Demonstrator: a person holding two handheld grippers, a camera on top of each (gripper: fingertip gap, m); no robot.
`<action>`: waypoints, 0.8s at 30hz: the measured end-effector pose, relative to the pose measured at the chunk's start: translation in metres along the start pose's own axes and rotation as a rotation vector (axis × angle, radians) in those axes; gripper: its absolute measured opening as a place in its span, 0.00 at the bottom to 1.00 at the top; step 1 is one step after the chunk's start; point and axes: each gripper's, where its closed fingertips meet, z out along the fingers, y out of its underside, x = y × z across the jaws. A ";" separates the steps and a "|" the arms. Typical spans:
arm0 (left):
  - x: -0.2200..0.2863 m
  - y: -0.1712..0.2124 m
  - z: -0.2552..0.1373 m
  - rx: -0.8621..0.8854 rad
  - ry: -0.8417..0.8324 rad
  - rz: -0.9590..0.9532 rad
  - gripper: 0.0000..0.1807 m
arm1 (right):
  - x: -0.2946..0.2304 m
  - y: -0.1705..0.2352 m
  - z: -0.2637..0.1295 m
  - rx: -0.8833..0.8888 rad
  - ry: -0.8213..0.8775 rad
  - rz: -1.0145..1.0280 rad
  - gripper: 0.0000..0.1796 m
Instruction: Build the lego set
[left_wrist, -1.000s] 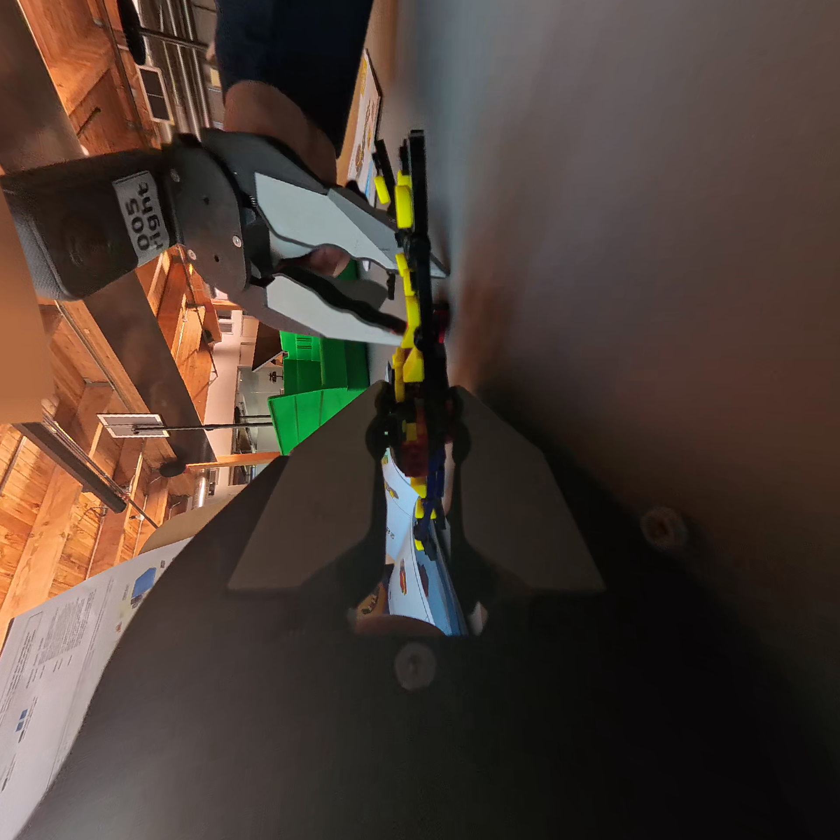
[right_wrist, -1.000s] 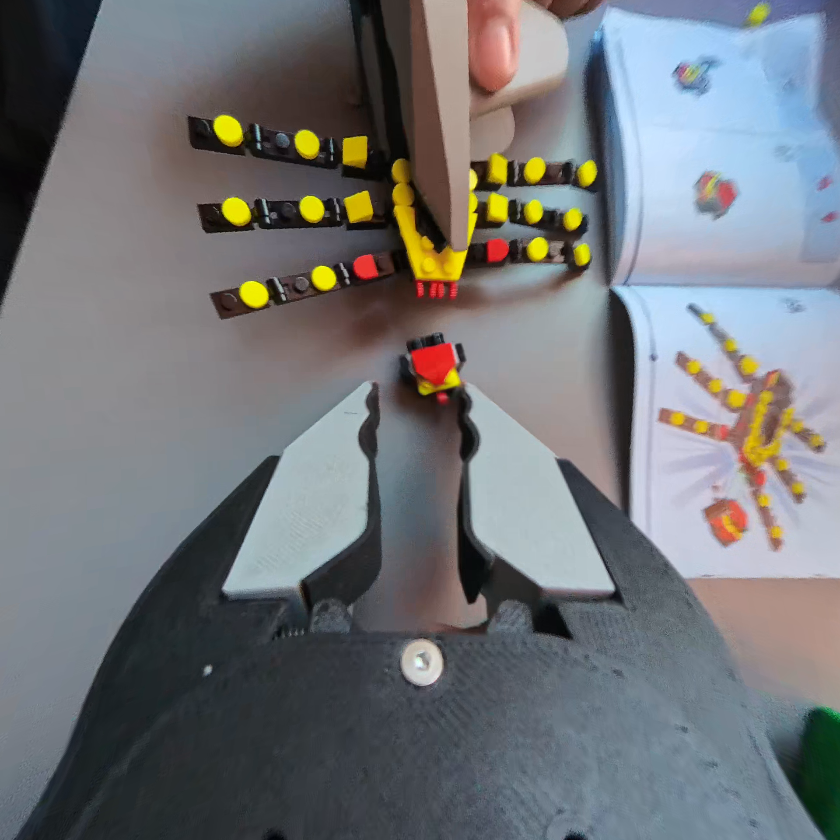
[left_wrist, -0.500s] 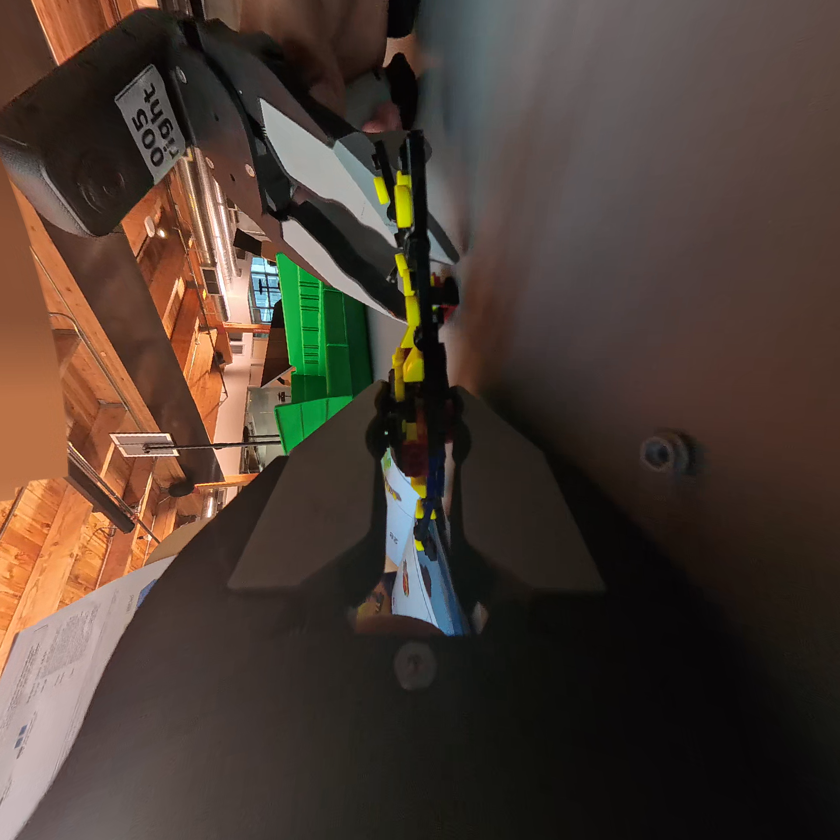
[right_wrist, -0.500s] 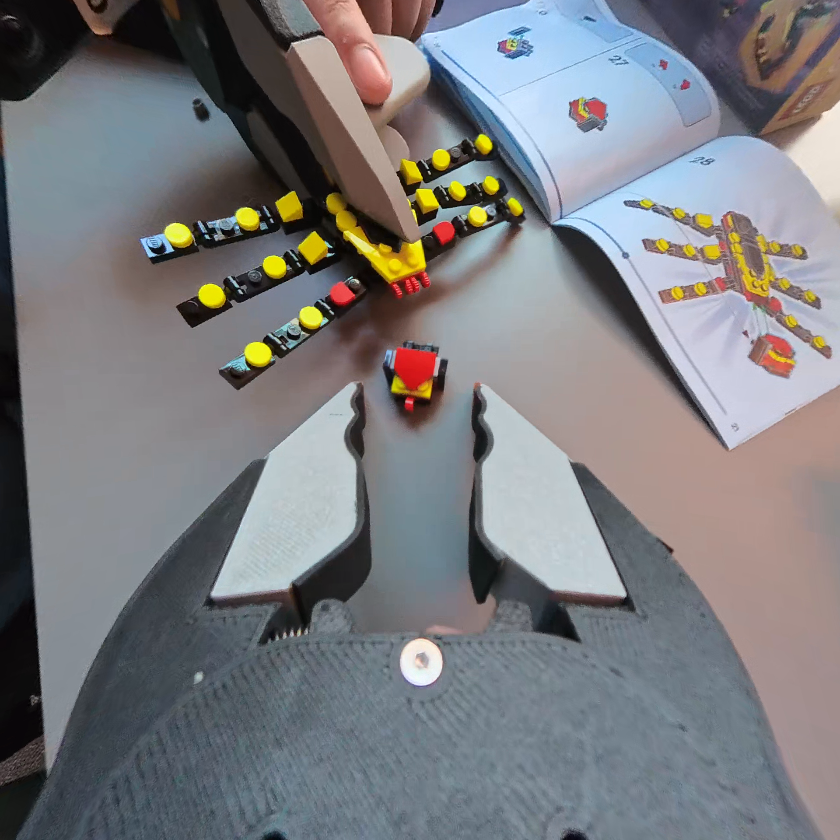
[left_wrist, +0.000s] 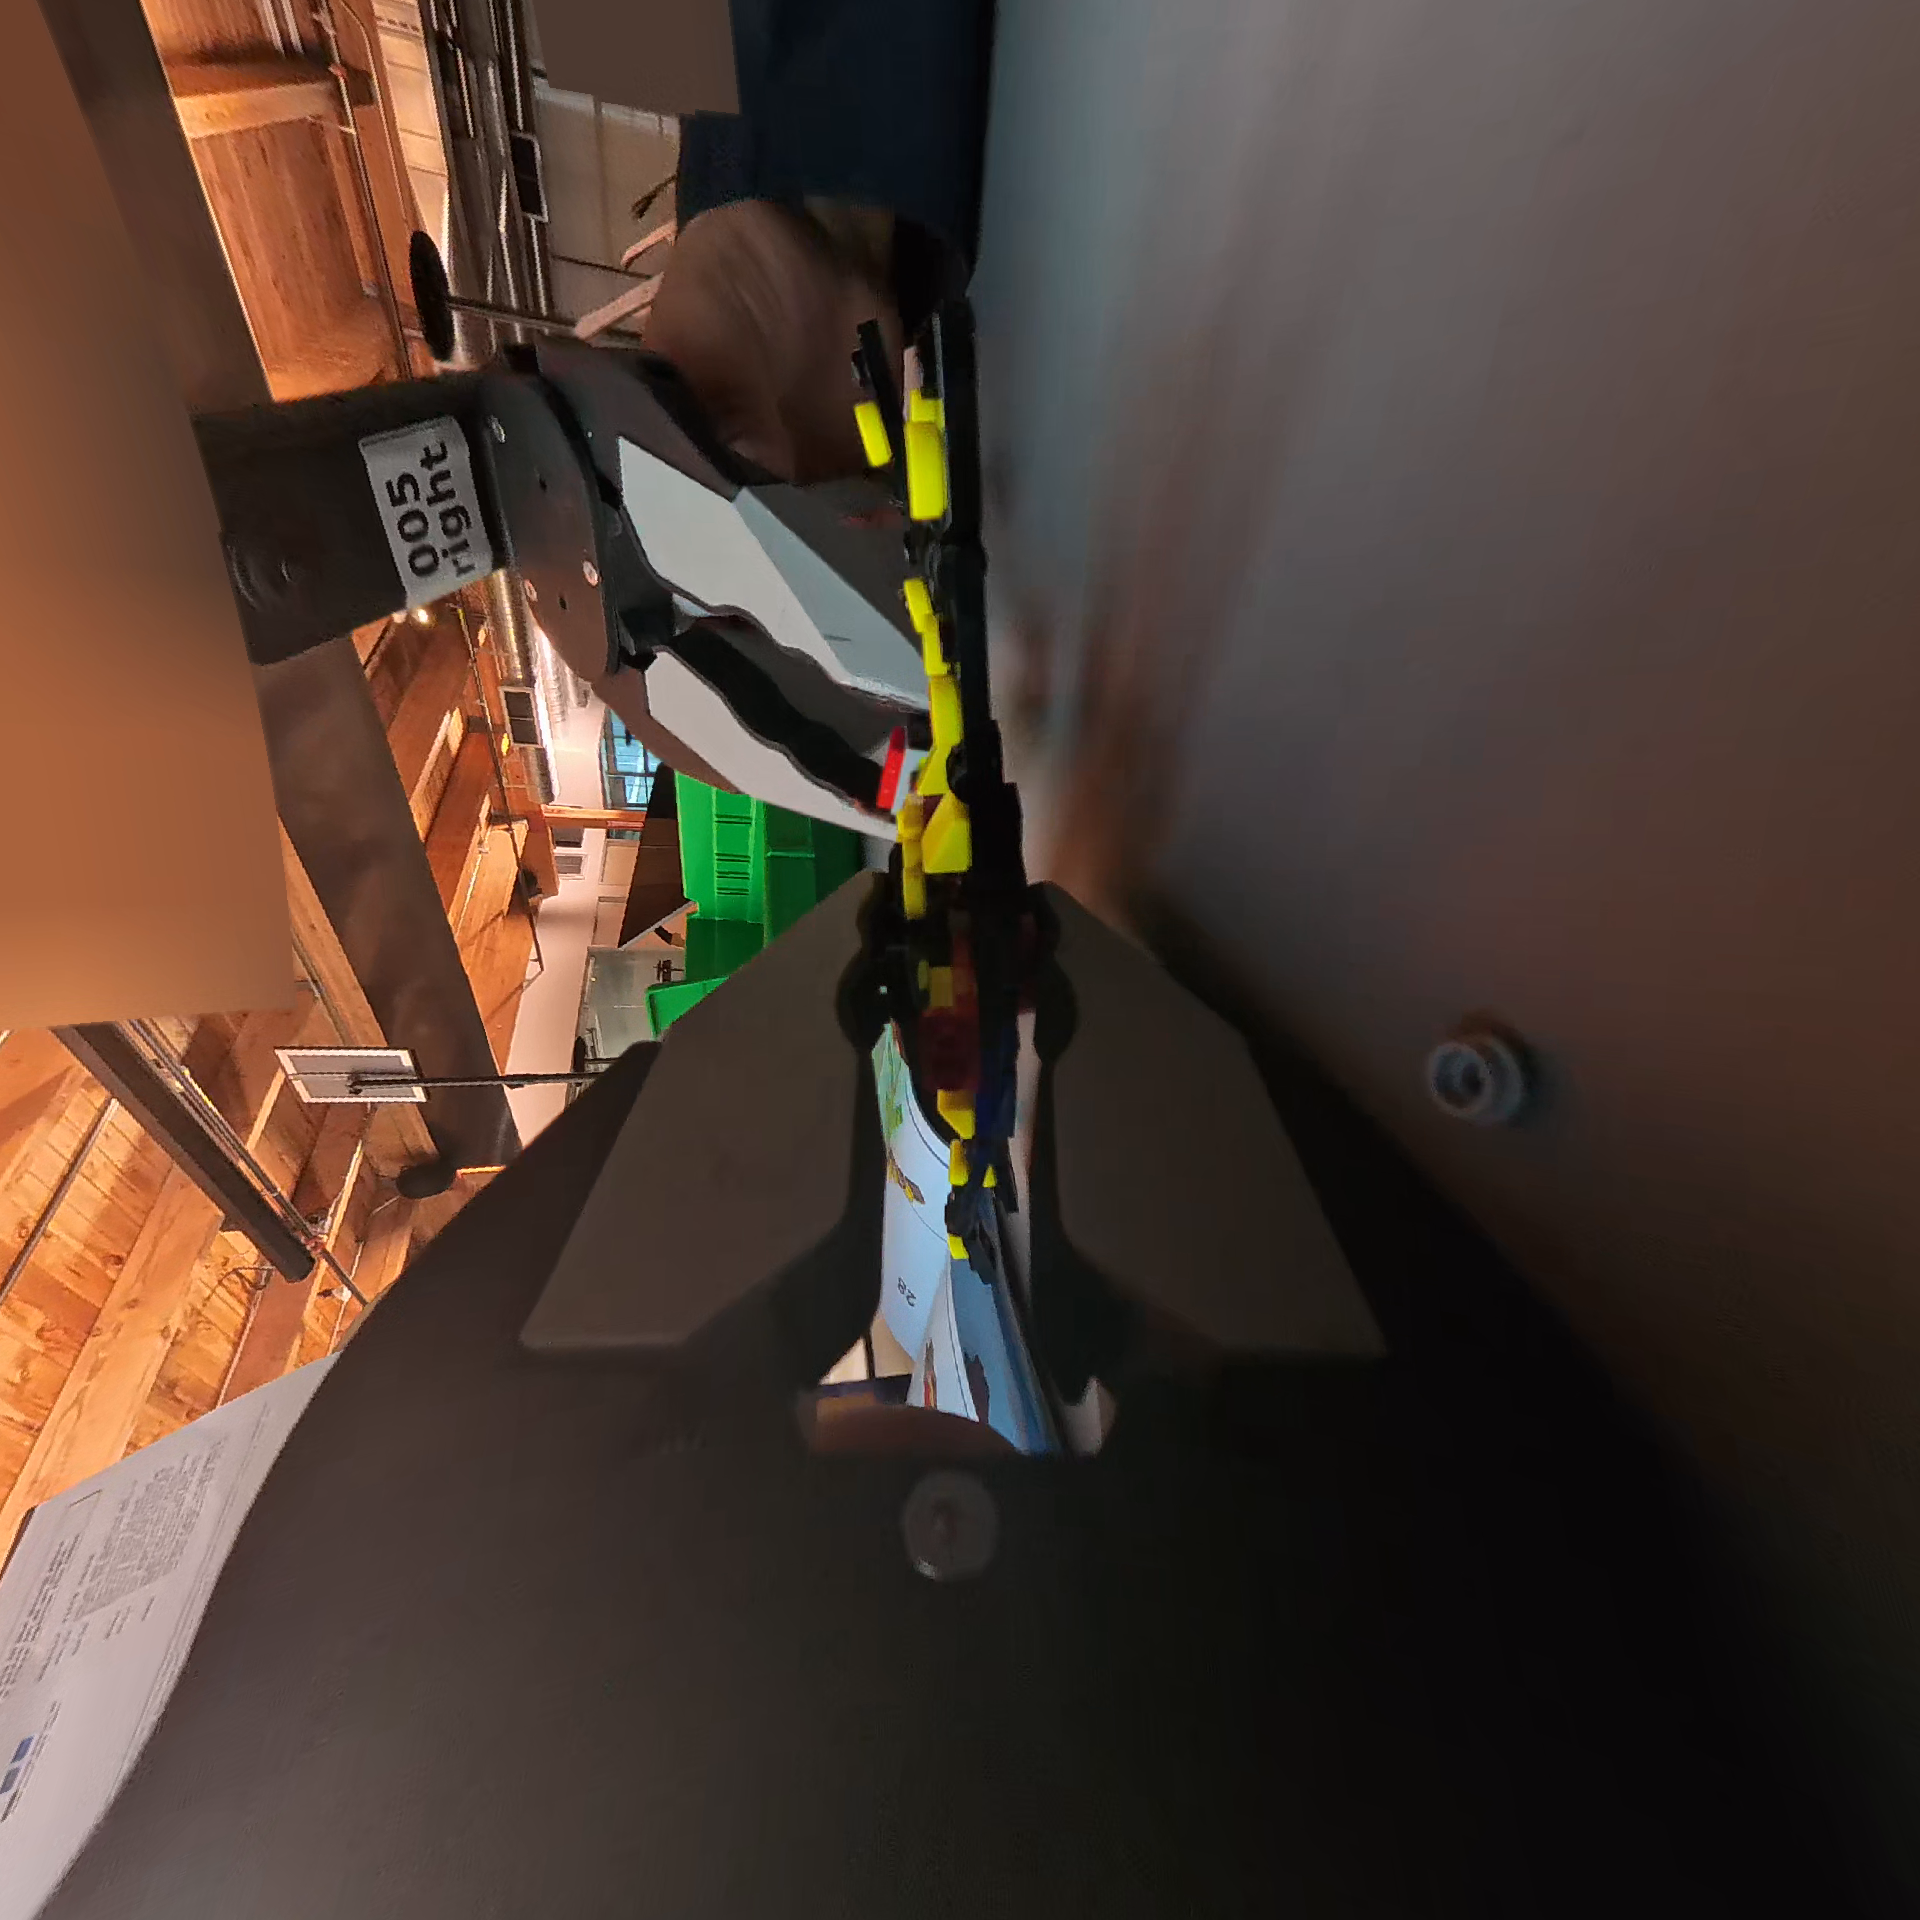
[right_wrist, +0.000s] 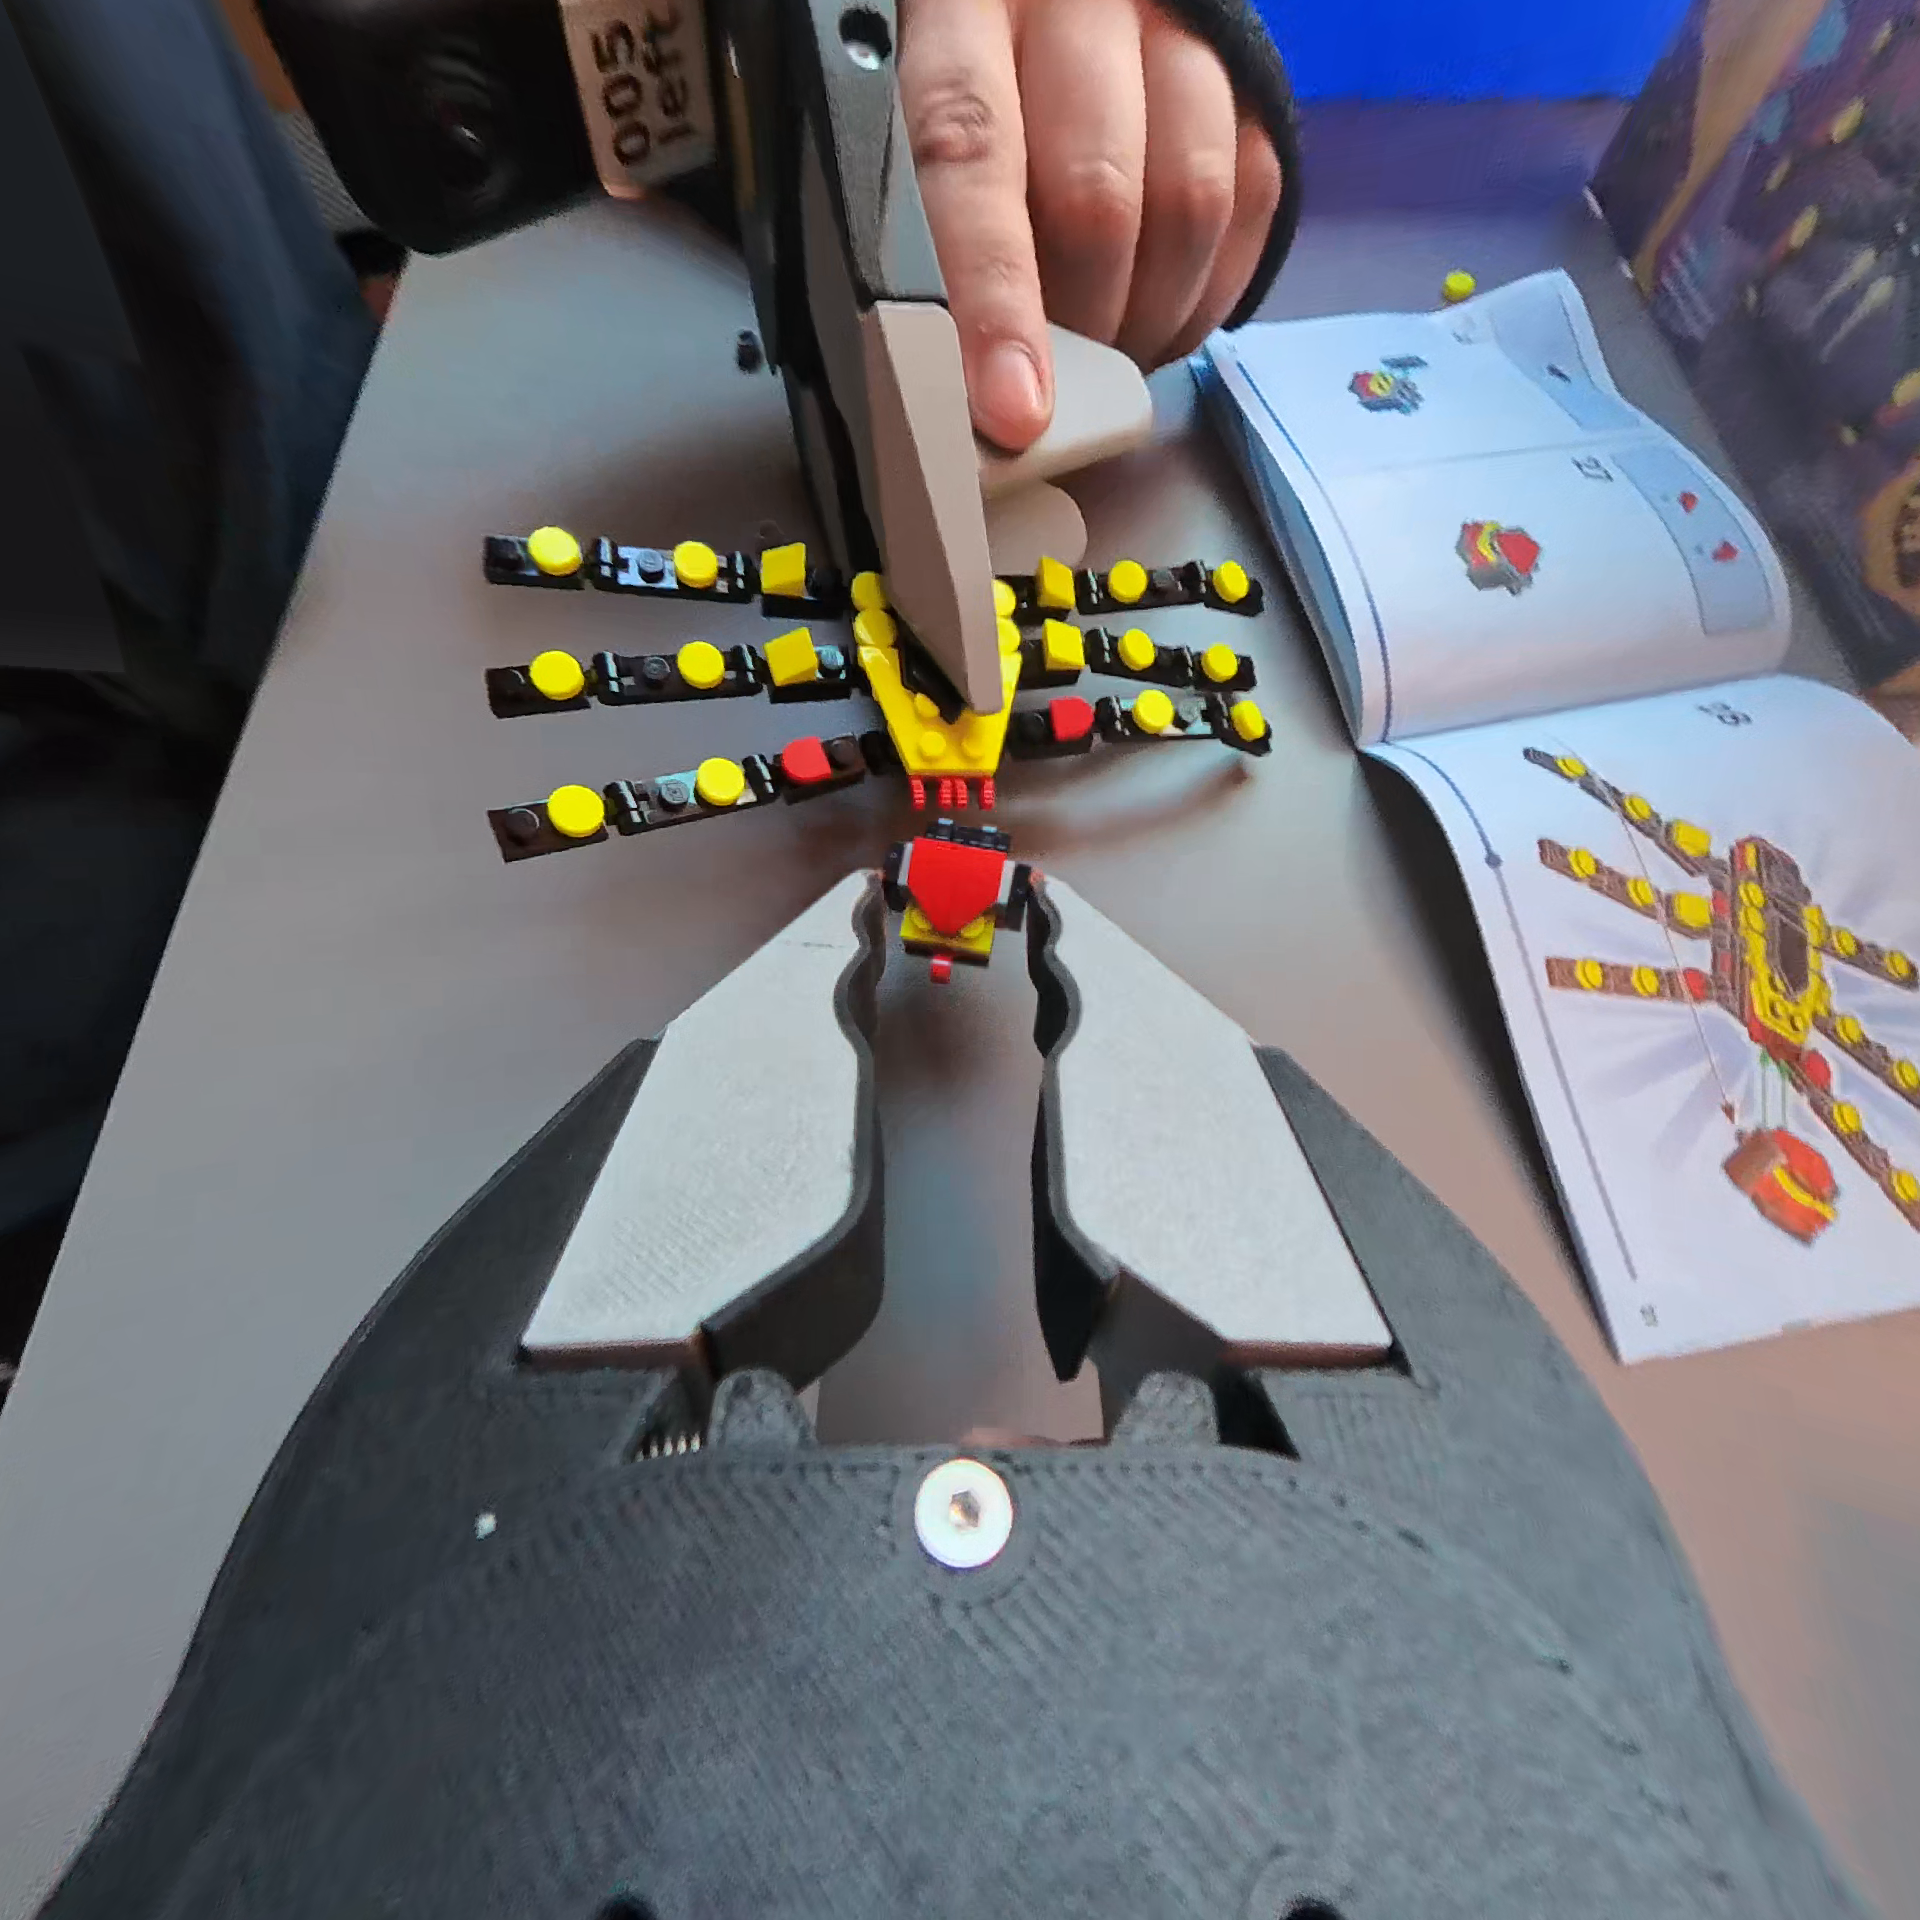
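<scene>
A black lego spider (right_wrist: 940, 738) with a yellow body and yellow and red studs on its legs lies flat on the grey table (right_wrist: 364, 987). My left gripper (left_wrist: 956, 956) is shut on the spider's body (left_wrist: 940, 727) from the far side; one of its fingers (right_wrist: 925, 540) shows in the right wrist view. A small red, yellow and black head piece (right_wrist: 951, 883) sits just in front of the spider's red front teeth. My right gripper (right_wrist: 951, 920) is shut on this piece by its sides; it also shows in the left wrist view (left_wrist: 891, 769).
An open instruction booklet (right_wrist: 1507, 520) lies right of the spider, with the set's box (right_wrist: 1787, 312) behind it. A loose yellow stud (right_wrist: 1460, 283) lies near the booklet. A small round grey part (left_wrist: 1470, 1081) lies on the table. Green crates (left_wrist: 748, 862) stand beyond the table. Left and right tips are no more than a few centimetres apart.
The head piece lay ahead of my open right fingers; now the right gripper has moved forward around it and closed. The left gripper keeps its hold on the spider.
</scene>
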 end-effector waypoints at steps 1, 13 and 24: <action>0.000 0.000 0.000 0.002 -0.003 0.002 0.12 | -0.002 -0.001 0.000 0.006 -0.025 0.002 0.13; -0.006 -0.009 0.000 0.042 -0.032 -0.022 0.12 | -0.011 -0.004 -0.001 0.022 -0.139 0.001 0.13; -0.015 -0.015 -0.003 0.065 -0.077 -0.032 0.11 | -0.016 -0.017 -0.008 0.109 -0.204 0.056 0.13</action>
